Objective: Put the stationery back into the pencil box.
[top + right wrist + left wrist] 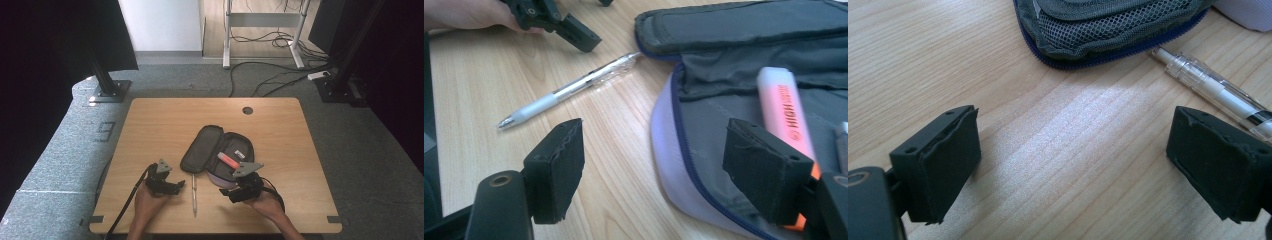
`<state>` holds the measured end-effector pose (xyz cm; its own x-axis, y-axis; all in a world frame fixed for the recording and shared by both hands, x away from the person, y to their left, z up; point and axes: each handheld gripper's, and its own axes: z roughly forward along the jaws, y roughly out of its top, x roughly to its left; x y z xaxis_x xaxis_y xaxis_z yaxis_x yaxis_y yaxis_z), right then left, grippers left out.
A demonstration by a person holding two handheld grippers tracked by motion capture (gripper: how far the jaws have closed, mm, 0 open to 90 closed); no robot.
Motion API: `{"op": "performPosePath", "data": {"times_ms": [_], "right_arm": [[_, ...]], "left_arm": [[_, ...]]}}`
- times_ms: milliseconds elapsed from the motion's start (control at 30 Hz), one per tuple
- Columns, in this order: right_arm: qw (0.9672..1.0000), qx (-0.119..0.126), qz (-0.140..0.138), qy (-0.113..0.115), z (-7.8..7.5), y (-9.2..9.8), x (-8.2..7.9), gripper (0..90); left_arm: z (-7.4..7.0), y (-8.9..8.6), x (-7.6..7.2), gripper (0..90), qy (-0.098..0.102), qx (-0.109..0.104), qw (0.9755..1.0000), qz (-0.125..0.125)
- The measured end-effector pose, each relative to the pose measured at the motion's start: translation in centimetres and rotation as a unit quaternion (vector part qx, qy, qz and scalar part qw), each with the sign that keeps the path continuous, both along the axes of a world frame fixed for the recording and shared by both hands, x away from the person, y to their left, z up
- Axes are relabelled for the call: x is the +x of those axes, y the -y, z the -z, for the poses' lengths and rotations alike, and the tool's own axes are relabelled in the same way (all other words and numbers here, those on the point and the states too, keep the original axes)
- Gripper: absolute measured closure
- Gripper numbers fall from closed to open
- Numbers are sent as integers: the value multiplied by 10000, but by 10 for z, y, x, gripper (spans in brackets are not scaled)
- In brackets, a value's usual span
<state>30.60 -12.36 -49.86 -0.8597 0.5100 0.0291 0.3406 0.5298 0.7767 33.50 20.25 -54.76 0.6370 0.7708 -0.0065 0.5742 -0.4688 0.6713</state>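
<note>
With both grippers' jaws spread empty, the right gripper [651,170] straddles the case [704,150] rim; the highlighter [785,117] at its one o'clock looks light, stiff and slick, best pinched mid-barrel.

Left tongs [176,186] agape, right tongs [226,192] agape (both low)

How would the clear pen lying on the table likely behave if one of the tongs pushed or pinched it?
The pen has a round, smooth plastic barrel, so it would probably roll sideways on the bare table when nudged. It looks thin and light, likely stiff. Its glossy surface may slip between pads unless pinched at the whitish grip section.
</note>
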Motion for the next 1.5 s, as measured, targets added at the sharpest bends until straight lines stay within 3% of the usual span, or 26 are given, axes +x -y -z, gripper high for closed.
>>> {"op": "performPosePath", "data": {"times_ms": [1067,1500], "right_arm": [[9985,-81,-494,-235,16,-58,-7,228],[9984,-140,-502,-239,25,-82,-6,244]], "left_arm": [[0,0,0,67,-1,2,10000,2],[0,0,0,67,1,1,10000,1]]}}
